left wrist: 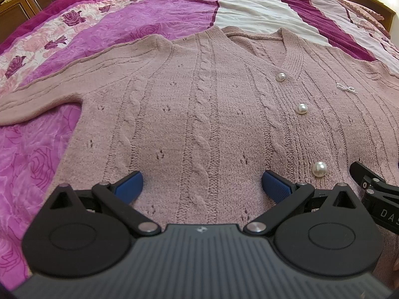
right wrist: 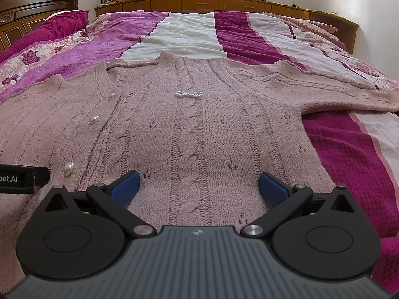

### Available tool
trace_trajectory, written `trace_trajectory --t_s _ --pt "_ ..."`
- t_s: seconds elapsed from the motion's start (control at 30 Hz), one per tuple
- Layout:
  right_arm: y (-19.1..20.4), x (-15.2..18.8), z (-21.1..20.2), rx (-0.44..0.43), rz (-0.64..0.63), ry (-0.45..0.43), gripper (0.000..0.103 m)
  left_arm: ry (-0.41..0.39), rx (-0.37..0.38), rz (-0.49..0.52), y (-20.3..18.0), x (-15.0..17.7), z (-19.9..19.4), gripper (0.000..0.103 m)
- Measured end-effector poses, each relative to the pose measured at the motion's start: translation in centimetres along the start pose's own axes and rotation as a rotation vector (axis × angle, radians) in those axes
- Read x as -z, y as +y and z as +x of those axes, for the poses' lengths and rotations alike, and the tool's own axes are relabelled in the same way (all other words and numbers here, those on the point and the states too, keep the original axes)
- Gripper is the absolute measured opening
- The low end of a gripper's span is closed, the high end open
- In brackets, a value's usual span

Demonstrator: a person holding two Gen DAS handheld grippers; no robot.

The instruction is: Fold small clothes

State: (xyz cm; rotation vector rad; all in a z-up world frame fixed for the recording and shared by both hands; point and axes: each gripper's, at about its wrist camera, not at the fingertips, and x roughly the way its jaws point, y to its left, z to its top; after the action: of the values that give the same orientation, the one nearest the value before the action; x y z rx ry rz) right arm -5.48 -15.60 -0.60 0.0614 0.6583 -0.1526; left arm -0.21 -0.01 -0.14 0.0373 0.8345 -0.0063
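Note:
A dusty pink cable-knit cardigan [left wrist: 199, 104] with pearl buttons [left wrist: 301, 109] lies flat and face up on the bed, sleeves spread out to both sides. It also fills the right wrist view [right wrist: 189, 129], with a small pearl bow [right wrist: 188, 94] on its chest. My left gripper [left wrist: 202, 185] is open and empty, low over the cardigan's lower left half. My right gripper [right wrist: 199, 186] is open and empty, low over its lower right half. Each gripper's blue pads [left wrist: 129, 186] sit wide apart above the knit.
The bed has a pink, magenta and white floral patchwork cover [right wrist: 349, 149]. A wooden headboard [right wrist: 30, 7] stands at left and wooden cabinets [right wrist: 224, 3] run along the far side. The right gripper's arm shows at the left view's edge [left wrist: 374, 186].

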Motion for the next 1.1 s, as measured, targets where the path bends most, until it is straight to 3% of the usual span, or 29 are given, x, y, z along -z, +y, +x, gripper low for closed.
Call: trace_trajectory --t_s 1.1 --pt "-0.15 -0.16 0.0 -0.002 0.003 0.005 0.103 0.036 0.005 -0.017 0.07 -0.6 0.54 0.103"
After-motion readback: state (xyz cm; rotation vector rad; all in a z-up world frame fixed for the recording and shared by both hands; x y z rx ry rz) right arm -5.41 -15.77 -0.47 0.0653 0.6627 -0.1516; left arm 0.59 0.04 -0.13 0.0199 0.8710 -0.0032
